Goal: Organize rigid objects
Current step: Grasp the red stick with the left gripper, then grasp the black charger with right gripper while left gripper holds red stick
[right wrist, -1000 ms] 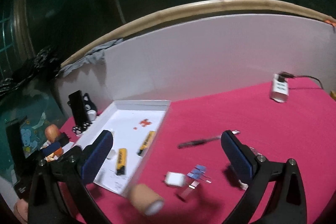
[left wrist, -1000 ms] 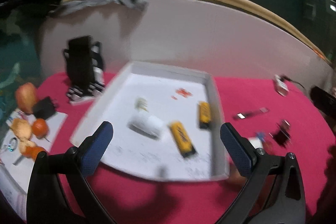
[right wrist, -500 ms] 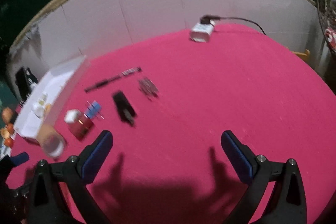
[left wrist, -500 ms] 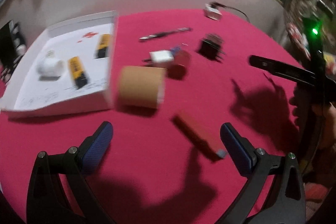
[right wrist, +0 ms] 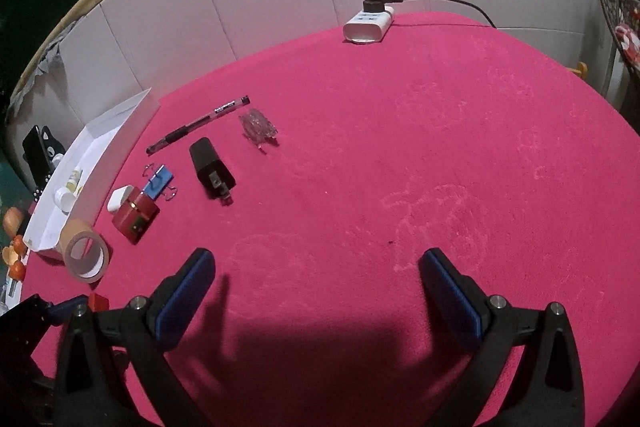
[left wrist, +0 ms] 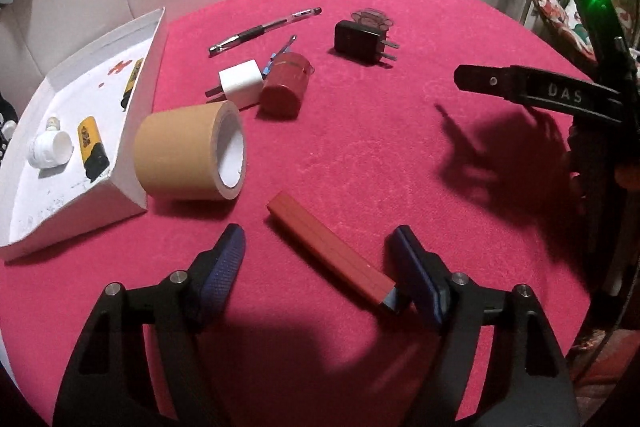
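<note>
— Two grippers over the bench. Left?
— My left gripper is closing around the red bar, pads not yet pressing. Right gripper spread, nothing between.

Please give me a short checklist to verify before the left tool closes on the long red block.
1. Red block lies between the left tool pads, which are closing: ok.
2. Both pads touch it: not ok; the left pad is clear.
3. Block aligned for a square grip: not ok, it lies diagonal.
4. Tape roll outside the pads: ok.
5. Right tool open, empty, away: ok.
6. White tray has free room: ok.
</note>
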Demonstrator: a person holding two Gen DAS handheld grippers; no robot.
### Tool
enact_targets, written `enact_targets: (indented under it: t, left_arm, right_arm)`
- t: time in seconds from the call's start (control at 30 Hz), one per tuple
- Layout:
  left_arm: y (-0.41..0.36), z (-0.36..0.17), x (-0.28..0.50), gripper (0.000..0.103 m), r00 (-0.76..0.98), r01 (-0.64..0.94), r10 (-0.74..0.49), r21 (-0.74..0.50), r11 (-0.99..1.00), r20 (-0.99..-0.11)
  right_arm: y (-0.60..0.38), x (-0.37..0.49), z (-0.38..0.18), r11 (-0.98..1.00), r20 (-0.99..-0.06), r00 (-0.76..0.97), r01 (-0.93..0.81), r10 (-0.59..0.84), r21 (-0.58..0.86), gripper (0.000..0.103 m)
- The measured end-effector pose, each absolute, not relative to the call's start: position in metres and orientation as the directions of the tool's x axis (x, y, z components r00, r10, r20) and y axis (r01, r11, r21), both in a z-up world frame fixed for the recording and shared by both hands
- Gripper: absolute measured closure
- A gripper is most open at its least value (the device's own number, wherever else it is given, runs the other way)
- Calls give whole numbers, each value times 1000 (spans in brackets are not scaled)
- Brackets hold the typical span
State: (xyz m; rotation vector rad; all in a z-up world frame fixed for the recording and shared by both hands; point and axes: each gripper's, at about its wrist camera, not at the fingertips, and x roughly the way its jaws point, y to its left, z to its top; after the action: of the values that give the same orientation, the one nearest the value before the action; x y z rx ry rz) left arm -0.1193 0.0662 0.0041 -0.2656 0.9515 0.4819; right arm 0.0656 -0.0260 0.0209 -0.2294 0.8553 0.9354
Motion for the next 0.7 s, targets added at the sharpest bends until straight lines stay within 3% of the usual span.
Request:
enact_targets:
  t: [0.1, 0.17, 0.33, 0.63, 0.7]
  left_arm:
    - [65, 6, -123, 54, 501, -493, 280, -5, 870, -819]
    - [66, 7, -125, 77, 500, -493, 294, 12, 870, -815]
    - [72, 8, -135, 91, 501, -500, 302, 13, 866, -811]
    - [75, 11, -156, 91, 544, -495, 309, -1, 869, -780]
    - [77, 12, -163, 91, 561, -501, 306, -21, 865, -770]
  right_arm:
    - [-23, 65, 20, 600, -736, 308, -783, 602, 163, 0]
    - [-21, 64, 20, 603, -741, 314, -784, 593, 150, 0]
    - [-20, 61, 18, 607, -749, 324, -784, 578, 128, 0]
    - [-22, 66, 20, 587, -739, 297, -793, 604, 162, 0]
    - [-17, 69, 23, 553, -738, 265, -815, 621, 172, 5]
